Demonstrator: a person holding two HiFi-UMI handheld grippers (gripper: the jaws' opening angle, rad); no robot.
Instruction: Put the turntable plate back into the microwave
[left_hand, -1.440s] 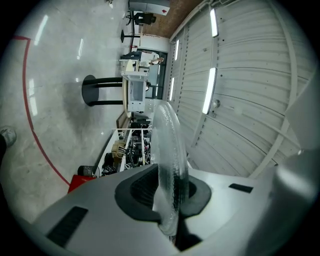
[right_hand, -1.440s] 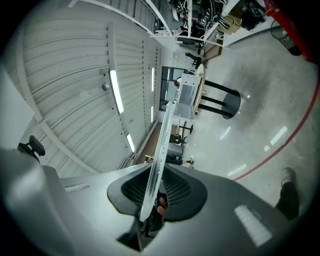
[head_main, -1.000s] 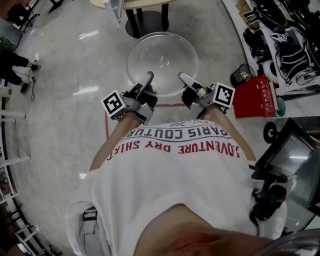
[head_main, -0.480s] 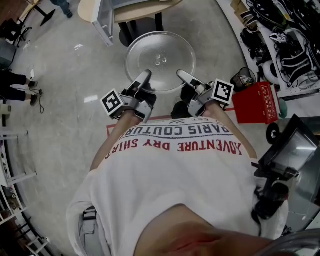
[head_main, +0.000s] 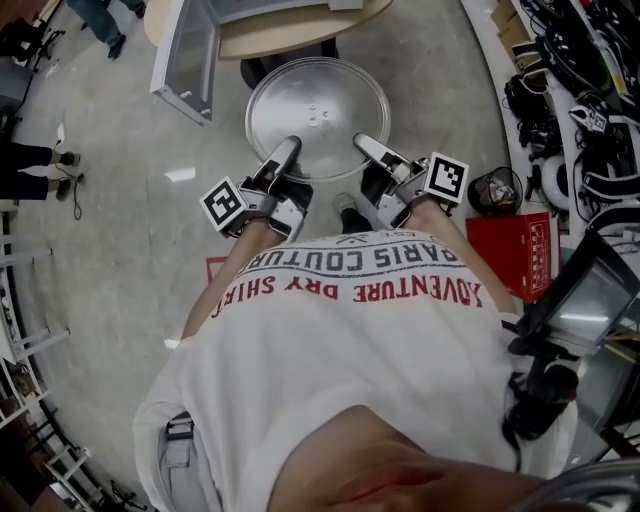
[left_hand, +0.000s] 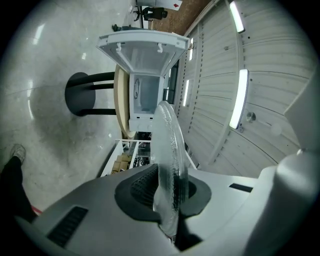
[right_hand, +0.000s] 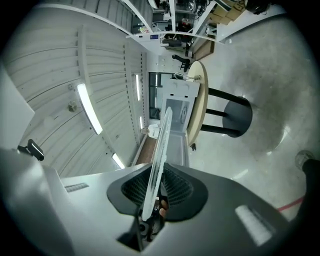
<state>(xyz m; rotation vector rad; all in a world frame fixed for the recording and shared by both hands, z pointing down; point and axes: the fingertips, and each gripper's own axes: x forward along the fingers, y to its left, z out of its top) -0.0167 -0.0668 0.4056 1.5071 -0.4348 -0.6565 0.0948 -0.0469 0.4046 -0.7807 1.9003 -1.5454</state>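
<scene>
Plate (head_main: 317, 110) — seemingly level — pinched by left tool (head_main: 289, 151) and right tool (head_main: 361, 146).

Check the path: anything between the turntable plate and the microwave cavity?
Nothing visible. The microwave has its door swung open to the left, and its cavity faces the turntable plate, held at its near rim by the left tongs and right tongs.

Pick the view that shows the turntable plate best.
Head view: the whole round turntable plate shows from above, with the left gripper and right gripper clamped on its near rim. The left and right gripper views show only the rim edge-on between the jaws.
</scene>
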